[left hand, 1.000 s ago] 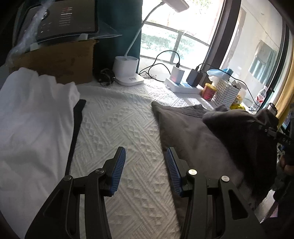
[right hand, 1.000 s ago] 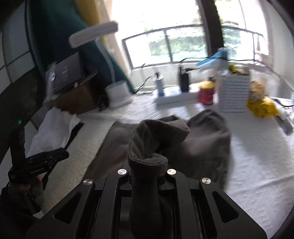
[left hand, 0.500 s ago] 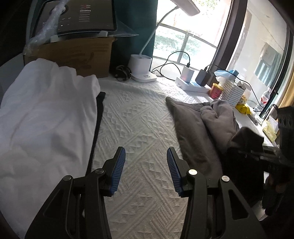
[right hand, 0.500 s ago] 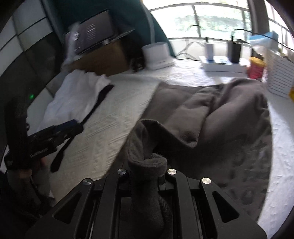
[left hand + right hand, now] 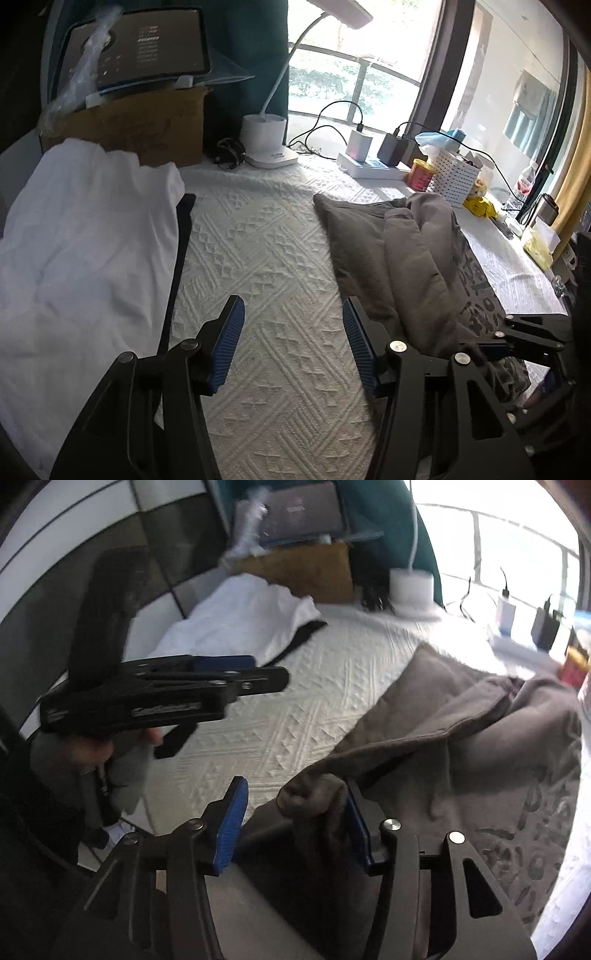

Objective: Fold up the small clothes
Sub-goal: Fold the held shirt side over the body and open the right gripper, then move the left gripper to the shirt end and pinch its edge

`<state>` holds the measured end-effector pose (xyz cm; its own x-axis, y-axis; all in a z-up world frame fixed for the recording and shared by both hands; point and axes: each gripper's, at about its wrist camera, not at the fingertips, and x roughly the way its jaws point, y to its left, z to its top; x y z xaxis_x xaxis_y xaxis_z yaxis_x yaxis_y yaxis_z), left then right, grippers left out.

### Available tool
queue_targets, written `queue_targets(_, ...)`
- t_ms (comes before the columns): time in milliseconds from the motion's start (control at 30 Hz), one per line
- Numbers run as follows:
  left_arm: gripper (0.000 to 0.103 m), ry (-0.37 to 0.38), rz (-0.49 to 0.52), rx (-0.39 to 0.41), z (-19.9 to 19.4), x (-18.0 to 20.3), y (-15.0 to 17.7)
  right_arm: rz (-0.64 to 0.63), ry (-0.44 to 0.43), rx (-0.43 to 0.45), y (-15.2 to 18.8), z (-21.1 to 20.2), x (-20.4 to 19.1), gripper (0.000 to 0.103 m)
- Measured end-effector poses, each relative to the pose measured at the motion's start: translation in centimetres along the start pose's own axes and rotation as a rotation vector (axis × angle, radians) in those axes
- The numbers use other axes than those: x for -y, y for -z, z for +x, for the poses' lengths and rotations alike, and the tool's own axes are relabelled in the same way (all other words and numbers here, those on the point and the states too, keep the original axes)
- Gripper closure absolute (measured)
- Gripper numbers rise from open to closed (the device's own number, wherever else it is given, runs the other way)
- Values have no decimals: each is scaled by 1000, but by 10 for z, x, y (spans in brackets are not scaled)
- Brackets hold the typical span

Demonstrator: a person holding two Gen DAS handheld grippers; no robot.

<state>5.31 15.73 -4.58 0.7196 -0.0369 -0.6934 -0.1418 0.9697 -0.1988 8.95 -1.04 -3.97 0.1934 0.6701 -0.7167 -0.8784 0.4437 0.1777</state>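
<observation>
A grey-brown printed garment [image 5: 410, 254] [image 5: 461, 731] lies partly folded on the white quilted cover [image 5: 266, 251], right of centre. My right gripper [image 5: 295, 812] hovers over its near edge; its jaws are opening, and a bunched fold of the cloth [image 5: 314, 797] still hangs against the right pad while the left pad stands free. My left gripper [image 5: 291, 332] floats above bare cover left of the garment, jaws opening with nothing between them. It appears in the right wrist view [image 5: 236, 672], held by a hand [image 5: 96, 746].
A white garment [image 5: 81, 251] over a black one is heaped at the left. At the back stand a cardboard box [image 5: 140, 125], a desk lamp [image 5: 269, 144], a power strip [image 5: 373, 166], a red can [image 5: 421, 175] and a white perforated basket [image 5: 456, 177].
My right gripper swung left across the garment, carrying the fold over, then let go as its jaws parted. My left gripper's jaws widened a little; it hardly moved.
</observation>
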Motion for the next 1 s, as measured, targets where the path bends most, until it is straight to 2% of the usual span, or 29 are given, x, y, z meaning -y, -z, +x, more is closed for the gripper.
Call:
queue_targets(300, 47, -24, 80, 11, 5, 29, -19, 103, 72, 81, 14, -49, 45, 49)
queue_targets(400, 47, -64, 120, -31, 23, 40, -28, 141, 104, 107, 21, -65, 65, 49)
queue_targets(533, 47, -71, 156, -45, 35, 55, -41, 199, 158, 131, 32, -83, 100, 49)
queue_targets(667, 47, -79, 226, -46, 45, 77, -58, 255, 203, 149, 45, -94, 132, 49)
queue_targets(833, 47, -104, 290, -76, 65, 103, -75, 308, 221, 164, 60, -101, 163, 49)
queue_targets(1000, 47, -75, 324, -83, 78, 134, -86, 353, 250, 169, 72, -106, 195, 49)
